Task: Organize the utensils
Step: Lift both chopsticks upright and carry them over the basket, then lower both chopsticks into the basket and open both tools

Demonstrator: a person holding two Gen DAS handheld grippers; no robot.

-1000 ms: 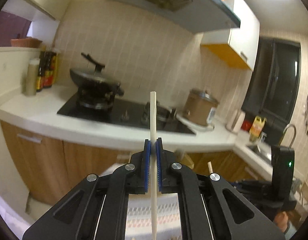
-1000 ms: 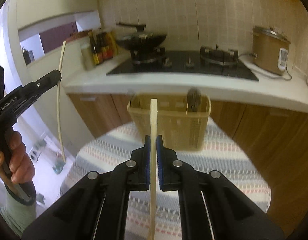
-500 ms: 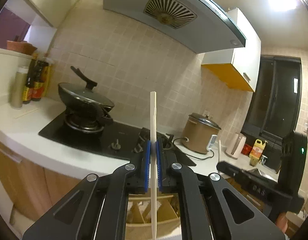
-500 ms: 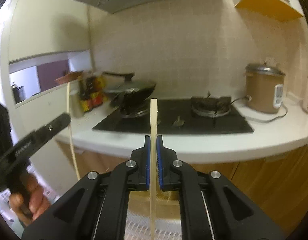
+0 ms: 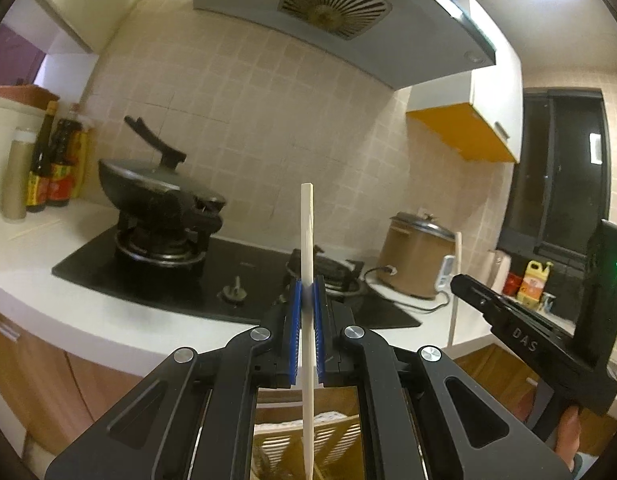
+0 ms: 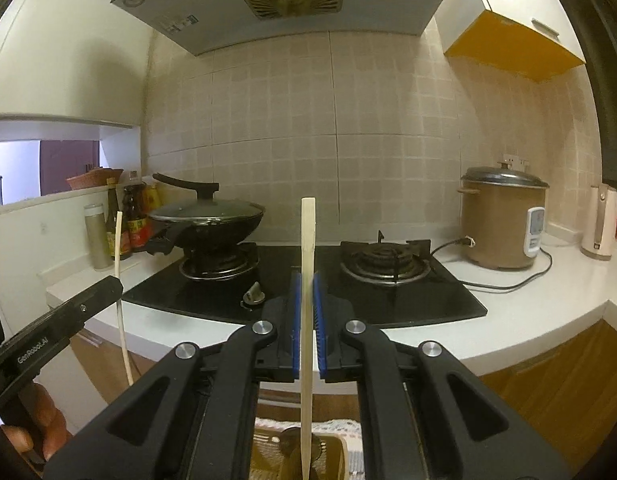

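- The left gripper [image 5: 307, 292] is clamped on a pale chopstick [image 5: 307, 240] — the stick stands upright between the blue pads [image 5: 294, 308], its squared top well above the fingertips, its lower end running down past them.
- Below the left fingers, a slatted utensil basket [image 5: 340, 440] shows between the black arms, under the stick's lower end.
- The right gripper [image 6: 307, 292] pinches a second chopstick [image 6: 307, 248] the same way, upright, its tip dropping toward the basket [image 6: 336, 456] beneath the fingers.
- Ahead of both pairs of fingers runs the white counter edge [image 6: 488, 344]; beyond it, the black hob [image 6: 388, 296] and a lidded wok [image 6: 206, 220] left of the fingers.
- To the right of the fingers sits a rice cooker [image 6: 502, 220], well apart; open air surrounds each raised stick.
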